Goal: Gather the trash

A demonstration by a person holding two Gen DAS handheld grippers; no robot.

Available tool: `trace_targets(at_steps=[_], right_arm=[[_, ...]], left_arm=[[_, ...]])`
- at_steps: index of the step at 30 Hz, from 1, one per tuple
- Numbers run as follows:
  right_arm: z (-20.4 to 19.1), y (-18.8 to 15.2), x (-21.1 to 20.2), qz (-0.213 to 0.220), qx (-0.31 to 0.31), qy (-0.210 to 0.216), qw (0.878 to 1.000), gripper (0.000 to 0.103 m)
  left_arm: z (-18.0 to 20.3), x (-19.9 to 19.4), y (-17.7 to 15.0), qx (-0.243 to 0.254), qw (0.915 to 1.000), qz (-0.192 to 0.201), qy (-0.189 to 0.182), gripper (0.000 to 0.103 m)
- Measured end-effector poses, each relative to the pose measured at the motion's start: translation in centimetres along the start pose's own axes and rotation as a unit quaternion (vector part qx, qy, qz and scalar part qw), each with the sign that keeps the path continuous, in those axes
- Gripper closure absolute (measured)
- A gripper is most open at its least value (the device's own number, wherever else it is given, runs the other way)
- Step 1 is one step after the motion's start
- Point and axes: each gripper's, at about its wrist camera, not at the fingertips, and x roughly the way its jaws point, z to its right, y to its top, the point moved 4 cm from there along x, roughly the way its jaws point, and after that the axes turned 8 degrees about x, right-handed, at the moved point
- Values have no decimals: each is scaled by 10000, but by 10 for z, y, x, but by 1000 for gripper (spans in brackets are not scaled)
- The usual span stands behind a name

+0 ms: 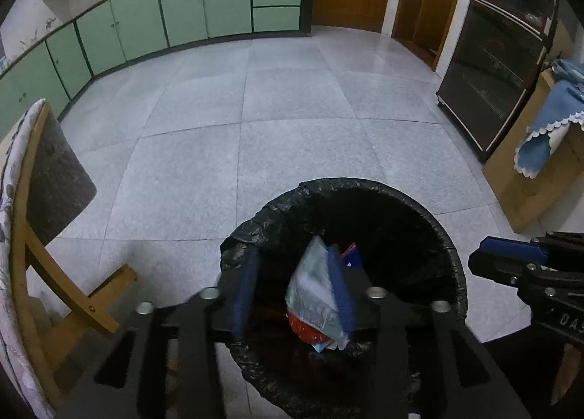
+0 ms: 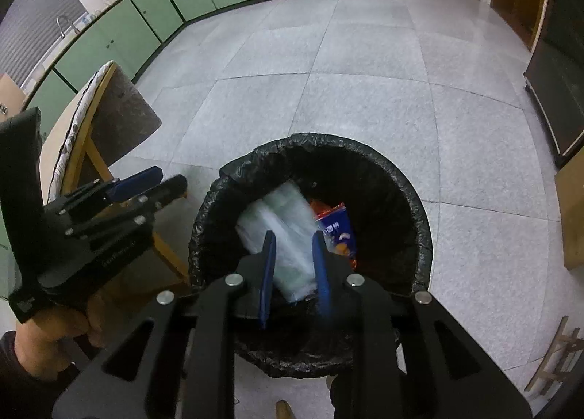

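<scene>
A round bin lined with a black bag [image 1: 430, 236] stands on the floor; it also shows in the right wrist view [image 2: 408, 200]. My left gripper [image 1: 295, 291] hangs open over the bin, a pale blue and red wrapper [image 1: 314, 294] dropping beside its right finger. My right gripper [image 2: 294, 265] is open over the bin, with a blurred clear plastic wrapper [image 2: 284, 229] falling between its fingers. A blue snack packet [image 2: 337, 231] lies inside the bin. Each gripper shows in the other's view: the right one [image 1: 511, 258], the left one [image 2: 153, 185].
A wooden table with a patterned cloth [image 1: 22, 200] stands at the left of the bin. Green cabinets [image 1: 182, 6] line the far wall. A dark glass cabinet [image 1: 492, 64] and a wooden box with a blue cloth [image 1: 540, 148] stand at the right.
</scene>
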Motion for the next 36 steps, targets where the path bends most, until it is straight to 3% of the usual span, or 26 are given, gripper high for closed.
trace_targets(at_steps=[5, 9, 11, 13, 19, 23, 27, 31, 34, 36], right_arm=[[-3, 1, -10, 184, -67, -75, 9998, 77], [-18, -3, -48, 670, -233, -228, 9972, 49], [-30, -7, -73, 935, -333, -285, 9947, 35], [-46, -12, -102, 1203, -428, -240, 9915, 23], [-99, -23, -188, 1971, -792, -263, 9768, 6], [-129, -31, -238, 2453, -858, -530, 9642, 5], [-154, -41, -280, 2941, -906, -761, 9484, 5], [-171, -55, -309, 3135, -1085, -573, 9416, 5], [-176, -66, -330, 3314, -1094, -237, 9368, 5], [-181, -71, -343, 3407, -1105, -283, 9332, 5]], left_arm=[[-3, -18, -1, -127, 9999, 53, 73, 42], [-18, -82, -2, -456, 9973, 492, 283, 15], [-24, -118, -3, -511, 9946, 717, 541, 7], [-31, -159, -8, -567, 9911, 906, 796, 6], [-49, -263, -33, -793, 9741, 1249, 1711, 6], [-57, -327, -53, -1185, 9513, 1490, 2427, 6], [-65, -377, -71, -1666, 9353, 1572, 2697, 6], [-63, -417, -88, -1768, 9312, 1561, 2777, 6], [-56, -450, -98, -1568, 9152, 1658, 3323, 6], [-51, -473, -104, -1576, 9025, 1839, 3562, 6]])
